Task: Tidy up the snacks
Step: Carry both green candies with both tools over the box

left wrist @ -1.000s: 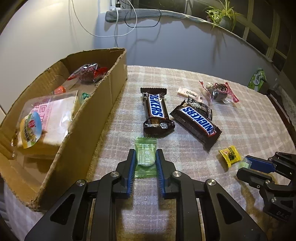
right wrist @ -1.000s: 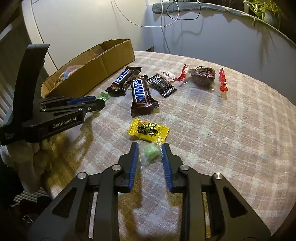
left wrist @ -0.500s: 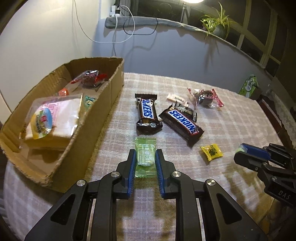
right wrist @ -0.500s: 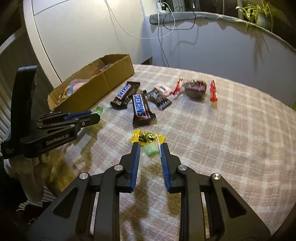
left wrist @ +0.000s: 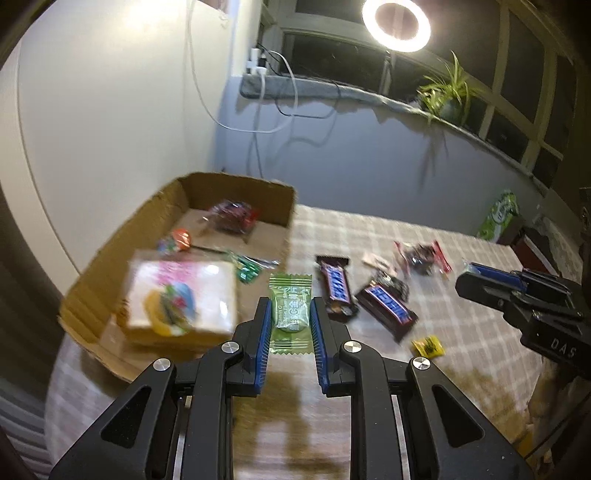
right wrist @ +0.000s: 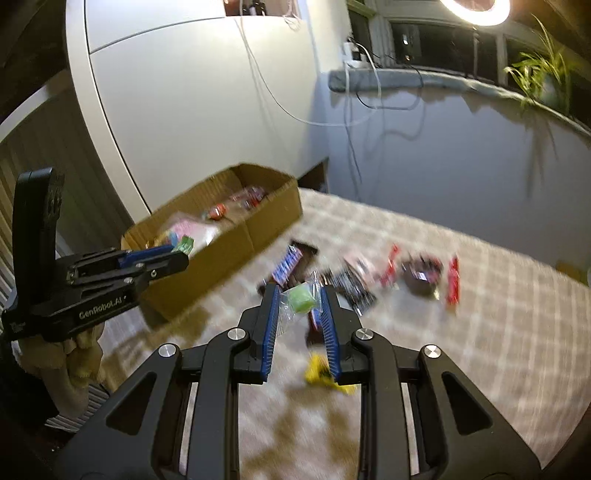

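My left gripper (left wrist: 290, 306) is shut on a green wrapped candy (left wrist: 290, 314) and holds it in the air beside the cardboard box (left wrist: 122, 236). My right gripper (right wrist: 298, 301) is shut on a small pale green candy in clear wrap (right wrist: 301, 300), lifted above the table. The box holds a pink and white packet (left wrist: 181, 295) and several small sweets. Two Snickers bars (left wrist: 338, 286) (left wrist: 388, 310), a yellow candy (left wrist: 427, 346) and a red-ended wrapped sweet (left wrist: 421, 256) lie on the checked tablecloth (left wrist: 461, 325). The left gripper also shows in the right wrist view (right wrist: 173, 258), near the box's front end.
A green packet (left wrist: 500, 214) stands at the table's far right edge. A wall with hanging cables (left wrist: 258, 122), a ledge with a plant (left wrist: 445, 96) and a ring light (left wrist: 395, 24) are behind the table. A small white wrapper (left wrist: 375, 260) lies by the bars.
Both grippers have risen from the table with their candies held. The left gripper has moved toward the box; the views now tilt up and are blurred by motion.
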{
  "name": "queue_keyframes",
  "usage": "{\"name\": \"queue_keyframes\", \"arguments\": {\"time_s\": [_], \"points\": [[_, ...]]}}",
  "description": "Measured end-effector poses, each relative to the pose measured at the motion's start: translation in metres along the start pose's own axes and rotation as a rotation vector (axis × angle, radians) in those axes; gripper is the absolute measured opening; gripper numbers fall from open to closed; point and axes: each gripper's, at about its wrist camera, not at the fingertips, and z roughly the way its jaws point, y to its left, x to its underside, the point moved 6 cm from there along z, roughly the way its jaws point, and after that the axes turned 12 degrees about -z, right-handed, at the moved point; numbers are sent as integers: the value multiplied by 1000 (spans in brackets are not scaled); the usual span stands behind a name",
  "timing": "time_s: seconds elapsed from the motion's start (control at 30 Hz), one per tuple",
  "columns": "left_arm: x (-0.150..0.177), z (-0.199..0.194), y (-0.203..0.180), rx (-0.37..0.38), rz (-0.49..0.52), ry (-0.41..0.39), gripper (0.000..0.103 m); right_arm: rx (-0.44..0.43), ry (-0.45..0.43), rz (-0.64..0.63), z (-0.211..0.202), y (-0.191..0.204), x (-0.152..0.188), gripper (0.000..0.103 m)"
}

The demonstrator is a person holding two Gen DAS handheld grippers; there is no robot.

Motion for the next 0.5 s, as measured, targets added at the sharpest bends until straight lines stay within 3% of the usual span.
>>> {"name": "queue_keyframes", "arguments": {"time_s": [0.5], "points": [[-39, 5, 53, -60, -40, -38, 19, -81, -10, -73, 75, 36, -83, 24]]}}
